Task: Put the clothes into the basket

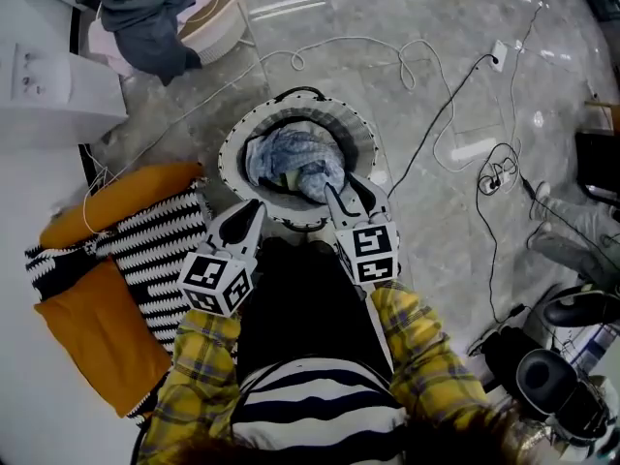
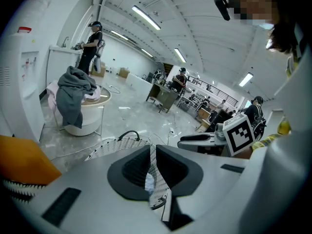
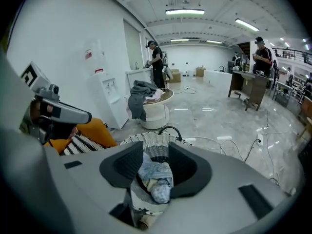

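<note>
Right gripper [image 1: 341, 184]: my jaws stand apart at the near rim, pressing on nothing. Crumpled blue clothes [image 1: 295, 163] show between them, lying inside the white woven basket [image 1: 231, 153]. My left gripper [image 1: 254, 204]: jaws together, empty, just outside the rim. Orange cushions [image 1: 97, 332] on my left, cables [image 1: 441, 114] on the floor to the right

Two orange cushions [image 1: 97, 337] touch a striped blanket [image 1: 155, 245]; cables [image 1: 496, 174] trail nearby.
</note>
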`<state>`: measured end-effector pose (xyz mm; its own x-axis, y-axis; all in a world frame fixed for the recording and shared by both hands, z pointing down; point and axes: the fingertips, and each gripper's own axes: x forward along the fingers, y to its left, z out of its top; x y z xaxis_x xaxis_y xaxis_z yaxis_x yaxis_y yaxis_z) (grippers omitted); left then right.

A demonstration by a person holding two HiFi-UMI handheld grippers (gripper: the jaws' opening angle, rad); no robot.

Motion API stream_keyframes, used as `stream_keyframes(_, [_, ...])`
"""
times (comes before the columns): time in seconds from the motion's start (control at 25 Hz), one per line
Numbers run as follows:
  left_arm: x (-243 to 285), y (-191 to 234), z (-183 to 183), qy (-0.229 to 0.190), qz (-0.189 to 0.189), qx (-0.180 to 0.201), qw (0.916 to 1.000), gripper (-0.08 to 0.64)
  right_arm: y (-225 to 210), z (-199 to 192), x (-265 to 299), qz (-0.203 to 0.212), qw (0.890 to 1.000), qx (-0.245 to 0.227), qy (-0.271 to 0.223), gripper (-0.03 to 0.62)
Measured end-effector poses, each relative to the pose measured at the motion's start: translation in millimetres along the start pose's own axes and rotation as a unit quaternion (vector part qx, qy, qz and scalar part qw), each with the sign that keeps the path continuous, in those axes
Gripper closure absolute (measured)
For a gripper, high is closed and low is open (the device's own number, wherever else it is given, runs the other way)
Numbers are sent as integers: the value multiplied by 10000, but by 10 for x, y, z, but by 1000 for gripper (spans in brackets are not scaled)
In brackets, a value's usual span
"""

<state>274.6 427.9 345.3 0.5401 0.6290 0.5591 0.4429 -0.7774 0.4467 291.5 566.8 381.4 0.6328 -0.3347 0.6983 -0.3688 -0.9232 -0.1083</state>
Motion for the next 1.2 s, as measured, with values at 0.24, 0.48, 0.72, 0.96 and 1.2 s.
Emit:
stream_keyframes(0.24, [-52,-2,72,-73,-8,23,10000,532,-19,63,-93,2,9995,281,-173,461])
stream_keyframes(0.48, [-277,-8,286,-349,34,-63,9994,532,111,266,-292,74,9984,397,-387,494])
stream_keyframes(0.72, [-608,-71,660,-827,78,-173,9964,532,234,606,-607,127,9968,398,-688,519])
stream_keyframes(0.96, [-919,-141,941,-1242,67,-125,9922,532,438,849,-867,279,9956,240,-859,534])
stream_keyframes(1.2, [-1200,-198,1100,-1525,162,-84,9881,532,532,1036,-1117,374,9930,211,-1102,542])
